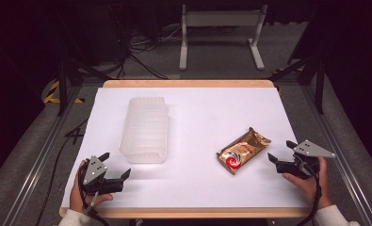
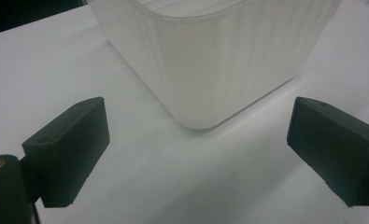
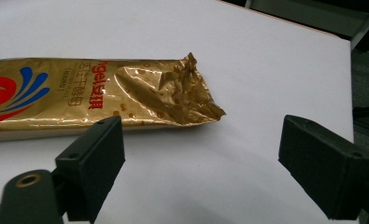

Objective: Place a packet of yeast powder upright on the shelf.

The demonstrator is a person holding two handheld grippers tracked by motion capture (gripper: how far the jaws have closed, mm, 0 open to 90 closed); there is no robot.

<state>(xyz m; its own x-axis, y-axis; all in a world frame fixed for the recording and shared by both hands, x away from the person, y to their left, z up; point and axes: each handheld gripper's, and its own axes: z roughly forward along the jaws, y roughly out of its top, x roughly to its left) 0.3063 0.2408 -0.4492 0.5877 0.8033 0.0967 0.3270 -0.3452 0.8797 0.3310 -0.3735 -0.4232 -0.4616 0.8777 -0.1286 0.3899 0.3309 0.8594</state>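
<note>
A wooden-edged table (image 1: 188, 84) carries a white sheet (image 1: 212, 113) that covers nearly all of its top, with bare wood showing as a strip along the far edge at twelve o'clock and again along the near edge at six. On the sheet, out toward ten o'clock from the middle, stands a translucent ribbed plastic tub (image 1: 144, 129), long side running away from the person. Over at four o'clock lies a gold snack packet (image 1: 242, 150) with a red and blue swirl, flat on the sheet, its crumpled torn end pointing toward one o'clock. Tub and packet sit well apart.
</note>
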